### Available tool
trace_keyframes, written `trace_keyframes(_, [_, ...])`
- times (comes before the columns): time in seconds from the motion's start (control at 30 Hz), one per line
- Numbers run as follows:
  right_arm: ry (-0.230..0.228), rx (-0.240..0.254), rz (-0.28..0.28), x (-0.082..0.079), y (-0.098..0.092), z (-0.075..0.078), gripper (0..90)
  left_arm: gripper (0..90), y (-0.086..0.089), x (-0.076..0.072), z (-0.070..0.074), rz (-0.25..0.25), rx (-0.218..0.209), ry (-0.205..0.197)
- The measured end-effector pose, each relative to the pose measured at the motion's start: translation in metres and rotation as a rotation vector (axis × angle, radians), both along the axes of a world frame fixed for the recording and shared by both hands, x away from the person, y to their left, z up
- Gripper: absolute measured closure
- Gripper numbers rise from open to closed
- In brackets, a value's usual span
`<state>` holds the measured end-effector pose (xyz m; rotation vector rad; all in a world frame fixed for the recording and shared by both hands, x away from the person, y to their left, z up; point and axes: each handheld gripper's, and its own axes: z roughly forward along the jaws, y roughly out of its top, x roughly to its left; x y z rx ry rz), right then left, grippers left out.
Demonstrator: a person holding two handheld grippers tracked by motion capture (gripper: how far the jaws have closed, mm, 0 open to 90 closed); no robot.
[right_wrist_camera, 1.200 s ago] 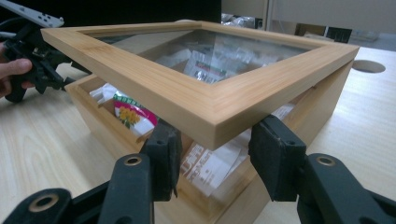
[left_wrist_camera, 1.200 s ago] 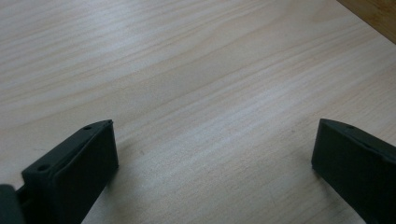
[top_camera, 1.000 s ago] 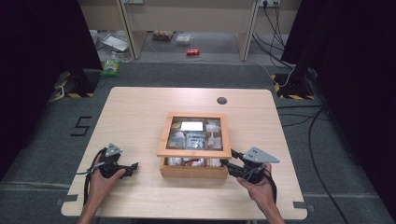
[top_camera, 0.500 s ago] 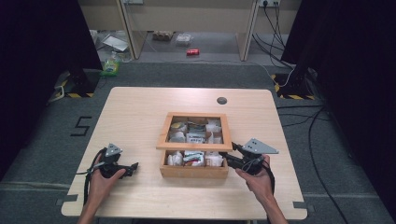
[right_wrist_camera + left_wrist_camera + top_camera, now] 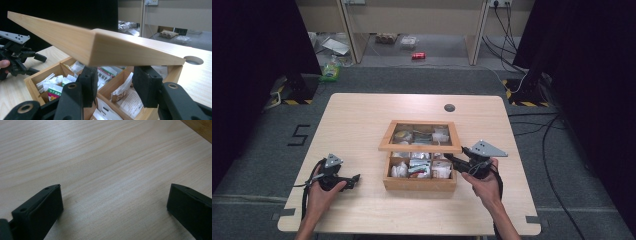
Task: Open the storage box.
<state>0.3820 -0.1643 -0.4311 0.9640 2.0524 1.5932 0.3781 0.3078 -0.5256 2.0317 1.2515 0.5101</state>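
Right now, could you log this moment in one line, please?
right gripper: lifting lid | box: half open | left gripper: open, idle on table

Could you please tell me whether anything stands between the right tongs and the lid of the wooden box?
Nothing visible does: the right tongs sit right under the raised lid, its corner above the jaws.

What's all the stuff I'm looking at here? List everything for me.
Table: one, pale wood, centre.
Hole: one, dark, far side of table.
Box: one, wooden, compartments, mid-table.
Lid: one, wood frame with clear pane, raised part-way over box.
Packets: several, mostly white, inside box.
Bottle: one, green, floor far left.
Can: one, red, floor beyond table.
Left gripper: black, open, near left on table.
Right gripper: black, under lid's right corner.
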Motion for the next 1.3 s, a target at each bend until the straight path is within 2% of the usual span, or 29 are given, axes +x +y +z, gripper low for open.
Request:
trace_keyframes(0.43, [-0.040, 0.013, -0.012, 0.015, 0.000, 0.012, 57.1, 0.0, 0.000, 0.000, 0.000, 0.000, 0.000, 0.000])
trace_keyframes(0.93, [-0.041, 0.029, -0.038, 0.031, 0.002, 0.022, 57.1, 0.0, 0.000, 0.000, 0.000, 0.000, 0.000, 0.000])
trace_keyframes(1.3, [-0.052, 0.020, -0.060, 0.044, 0.005, 0.029, 56.7, 0.0, 0.000, 0.000, 0.000, -0.001, 0.001, 0.000])
